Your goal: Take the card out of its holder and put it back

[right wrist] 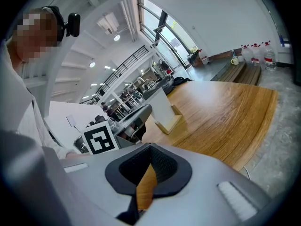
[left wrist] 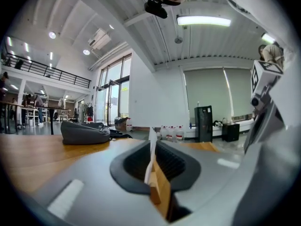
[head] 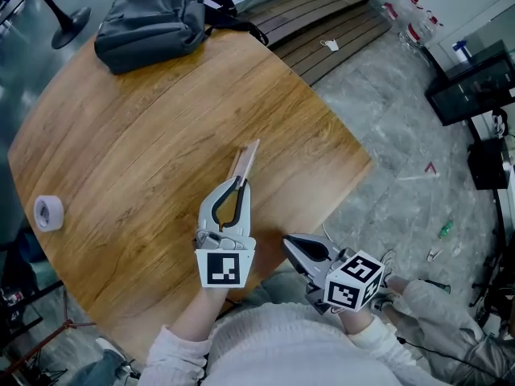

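A white card (head: 245, 159) stands on edge in a small wooden holder (right wrist: 170, 122) on the round wooden table (head: 121, 159). My left gripper (head: 239, 185) is shut on the near end of the holder. In the left gripper view the card's thin edge (left wrist: 151, 157) and the wooden holder (left wrist: 161, 187) sit pinched between the jaws. In the right gripper view the card (right wrist: 162, 108) rises upright from the holder. My right gripper (head: 288, 244) hovers at the table's near edge, right of the left one, shut with nothing in it.
A dark grey backpack (head: 153, 18) lies at the table's far side. A roll of white tape (head: 48, 212) sits near the left edge. Off the table's right edge (head: 354, 155) is stone floor, with a slatted bench (head: 322, 22) beyond.
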Tool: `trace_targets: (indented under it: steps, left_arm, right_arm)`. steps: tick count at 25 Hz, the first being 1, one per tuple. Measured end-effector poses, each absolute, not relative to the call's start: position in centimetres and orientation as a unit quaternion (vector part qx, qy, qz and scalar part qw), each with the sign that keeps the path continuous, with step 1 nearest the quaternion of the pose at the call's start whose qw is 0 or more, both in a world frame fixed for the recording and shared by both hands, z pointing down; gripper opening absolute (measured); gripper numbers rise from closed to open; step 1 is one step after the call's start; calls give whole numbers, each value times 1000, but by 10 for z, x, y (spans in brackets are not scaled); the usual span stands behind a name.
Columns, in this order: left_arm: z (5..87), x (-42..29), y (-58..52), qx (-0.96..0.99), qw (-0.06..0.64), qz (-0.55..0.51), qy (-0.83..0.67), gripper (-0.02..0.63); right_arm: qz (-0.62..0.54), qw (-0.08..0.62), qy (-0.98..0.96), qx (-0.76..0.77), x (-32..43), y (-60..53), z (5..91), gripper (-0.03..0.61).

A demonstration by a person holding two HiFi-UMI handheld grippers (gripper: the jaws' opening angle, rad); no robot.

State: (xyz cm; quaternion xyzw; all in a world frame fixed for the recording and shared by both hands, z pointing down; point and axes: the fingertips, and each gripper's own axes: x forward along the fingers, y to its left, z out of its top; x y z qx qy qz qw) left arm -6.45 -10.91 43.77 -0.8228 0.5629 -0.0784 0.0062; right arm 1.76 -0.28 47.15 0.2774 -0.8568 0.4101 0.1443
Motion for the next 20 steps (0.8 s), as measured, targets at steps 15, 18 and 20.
trace_targets:
  steps: [15, 18, 20]
  left_arm:
    - [452, -67, -104, -818, -76, -72, 566, 95]
    - [450, -68, -99, -819, -93, -70, 562, 100]
    - [446, -68, -93, -820, -97, -75, 559, 100]
  right_arm:
    - [396, 137, -870, 260, 12, 3, 460, -3]
    - [387, 134, -876, 256, 10, 1, 455, -3]
    - [380, 133, -879, 254, 7, -1, 452, -3]
